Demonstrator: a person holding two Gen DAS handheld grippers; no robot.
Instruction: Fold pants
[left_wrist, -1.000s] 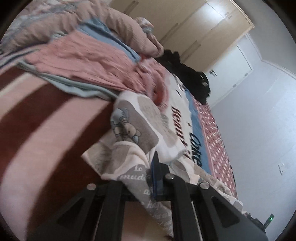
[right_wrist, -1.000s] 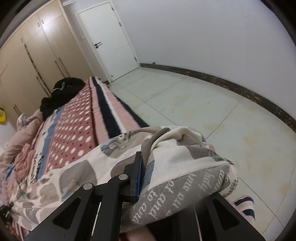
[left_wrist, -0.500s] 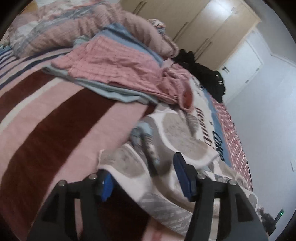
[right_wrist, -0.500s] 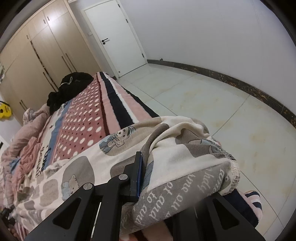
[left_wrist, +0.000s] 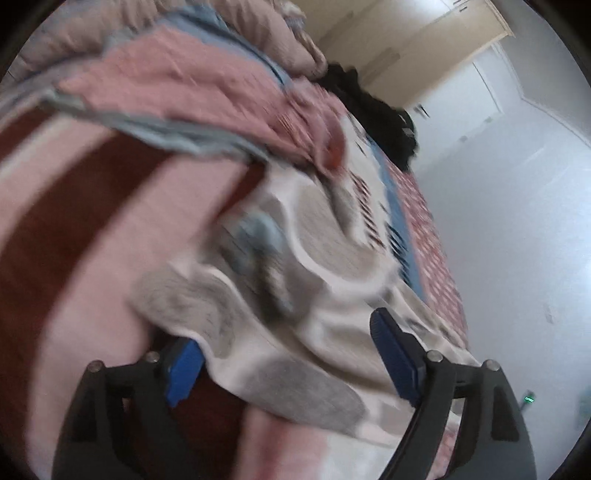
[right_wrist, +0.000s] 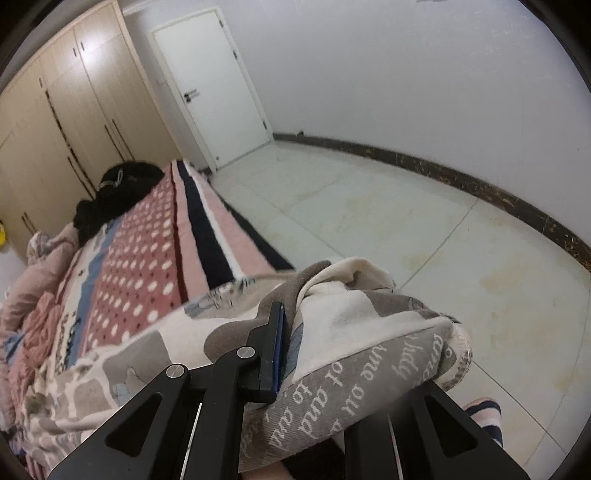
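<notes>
The pants are cream and grey with cartoon bears and lettering, spread along the striped bed. My left gripper is open, its blue pads on either side of one end of the pants lying on the blanket. The view is blurred. My right gripper is shut on the other end of the pants, bunched over the fingers near the bed's edge. Only the left finger shows; the right one is hidden under cloth.
A pile of pink and blue clothes lies at the head of the bed. A black garment sits at the far end. Wardrobes and a white door stand beyond. Tiled floor lies right of the bed.
My left gripper has let go of the pants and opened wide, its end now lying on the blanket. My right gripper stays shut on its end and has shifted slightly.
</notes>
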